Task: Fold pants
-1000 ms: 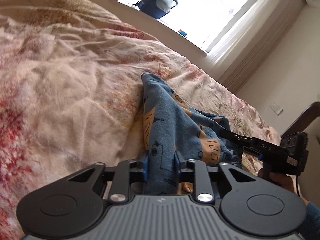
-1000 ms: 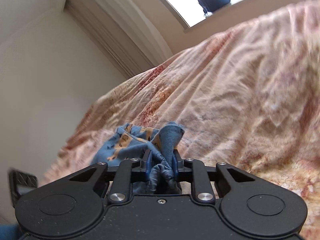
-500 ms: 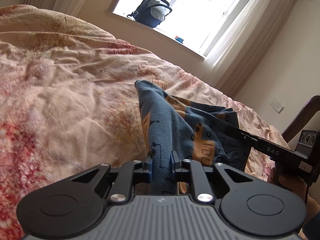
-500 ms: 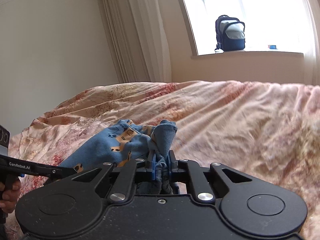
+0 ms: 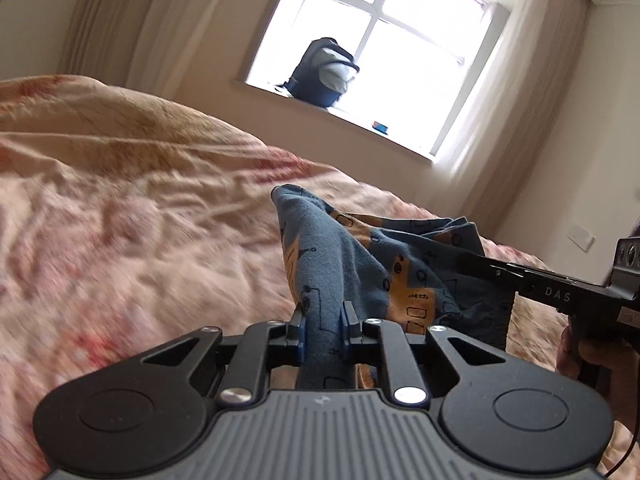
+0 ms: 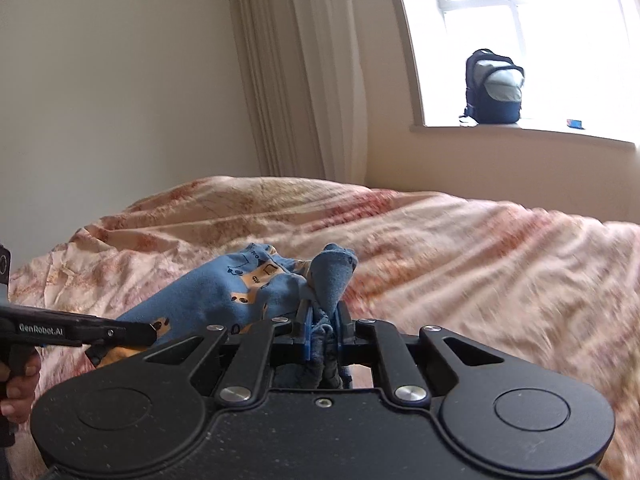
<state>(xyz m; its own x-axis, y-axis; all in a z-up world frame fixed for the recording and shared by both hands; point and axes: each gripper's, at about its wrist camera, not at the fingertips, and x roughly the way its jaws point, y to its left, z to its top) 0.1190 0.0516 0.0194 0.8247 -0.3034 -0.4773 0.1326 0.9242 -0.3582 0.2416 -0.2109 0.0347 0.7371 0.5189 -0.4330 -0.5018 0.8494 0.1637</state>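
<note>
Change since earlier frames: both grippers have risen and tipped up, so more wall, curtain and window shows; the pants hang higher off the bedspread. Both sets of jaws have just been closing, cloth between them throughout.
Left gripper (image 5: 323,330): clamped on a blue fold of the pants (image 5: 320,280).
Right gripper (image 6: 324,330): pinched shut on a bunched, gathered edge of the pants (image 6: 224,292).
Pants, place: slung between the two grippers above the pink floral bedspread (image 5: 120,240); blue with orange patches and small black line drawings.
Left wrist view only: the other gripper seen from its side, a hand (image 5: 588,356) on its handle; a white wall plate (image 5: 582,237).
Right wrist view only: the left tool entering at the left edge, fingers (image 6: 16,392) round its grip; a long pleated curtain (image 6: 296,80).
Both views: dark backpack (image 6: 495,87) on the windowsill (image 6: 520,130), a small blue item beside it.
Writing: "DAS" on the right tool's side; "GenRobot.AI" on the left tool's side.
</note>
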